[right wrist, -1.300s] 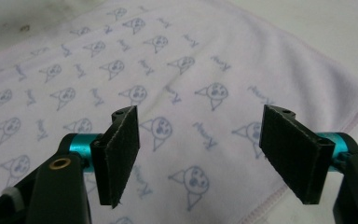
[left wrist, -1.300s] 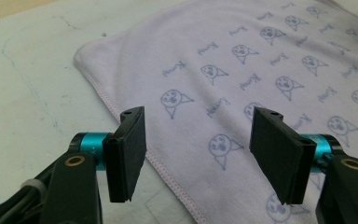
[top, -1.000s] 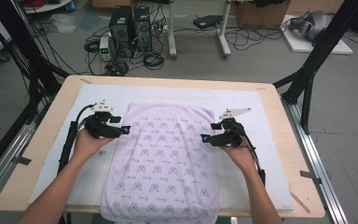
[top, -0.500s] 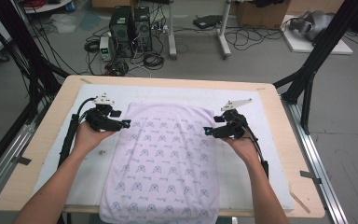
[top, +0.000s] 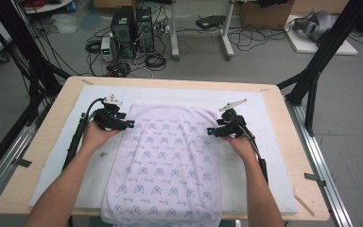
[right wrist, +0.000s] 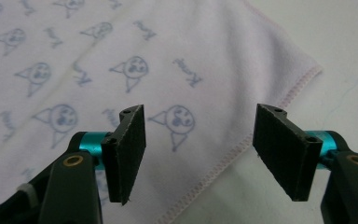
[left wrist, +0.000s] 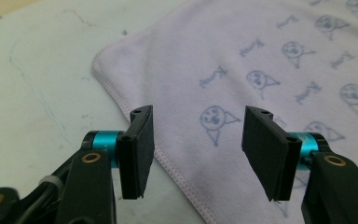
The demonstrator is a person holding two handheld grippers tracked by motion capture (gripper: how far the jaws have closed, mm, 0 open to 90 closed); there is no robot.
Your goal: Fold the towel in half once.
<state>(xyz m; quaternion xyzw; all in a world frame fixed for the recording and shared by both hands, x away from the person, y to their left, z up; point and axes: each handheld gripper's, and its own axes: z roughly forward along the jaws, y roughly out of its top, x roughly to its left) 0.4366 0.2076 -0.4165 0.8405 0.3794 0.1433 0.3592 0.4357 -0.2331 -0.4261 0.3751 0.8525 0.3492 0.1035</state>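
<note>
Two open grippers, apparently hovering, straddle the towel (top: 163,161) edges.

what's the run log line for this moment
left gripper open, closing, over towel far left edge | right gripper open, closing, over far right edge | towel flat on table

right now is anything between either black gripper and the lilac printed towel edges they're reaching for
Nothing visible. The left gripper straddles the stitched edge of the lilac printed towel near its far left corner, jaws open and just closing in. The right gripper straddles the opposite edge the same way. Only the white mat lies beneath.
</note>
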